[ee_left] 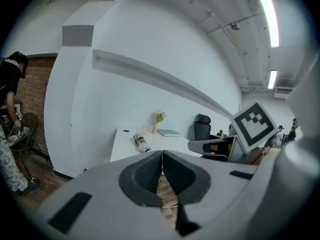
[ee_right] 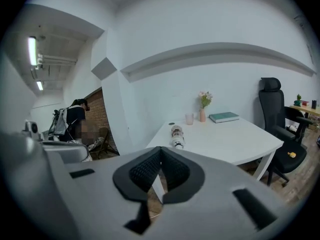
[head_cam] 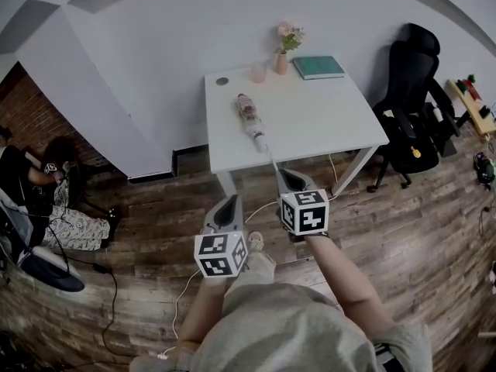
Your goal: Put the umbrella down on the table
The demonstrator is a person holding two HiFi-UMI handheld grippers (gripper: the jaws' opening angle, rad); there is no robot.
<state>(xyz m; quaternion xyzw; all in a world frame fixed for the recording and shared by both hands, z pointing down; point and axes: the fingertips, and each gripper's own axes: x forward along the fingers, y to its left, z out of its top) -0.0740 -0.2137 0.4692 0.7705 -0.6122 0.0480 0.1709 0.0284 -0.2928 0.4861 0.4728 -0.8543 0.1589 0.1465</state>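
Observation:
The folded umbrella (head_cam: 249,117), patterned and with a white handle end, lies flat on the white table (head_cam: 325,122) near its left front part. It also shows in the left gripper view as the umbrella (ee_left: 141,143) and in the right gripper view as the umbrella (ee_right: 176,136). Both grippers hang over the wooden floor, short of the table's front edge. My left gripper (head_cam: 231,201) (ee_left: 162,155) has its jaws pressed together on nothing. My right gripper (head_cam: 288,173) (ee_right: 160,150) is also shut and empty, a little nearer the table.
At the table's back stand a pink vase with flowers (head_cam: 283,59), a cup (head_cam: 258,72) and a teal book (head_cam: 318,67). A black office chair (head_cam: 411,107) stands right of the table. A person (head_cam: 31,184) sits at the far left. A white cable (head_cam: 186,285) crosses the floor.

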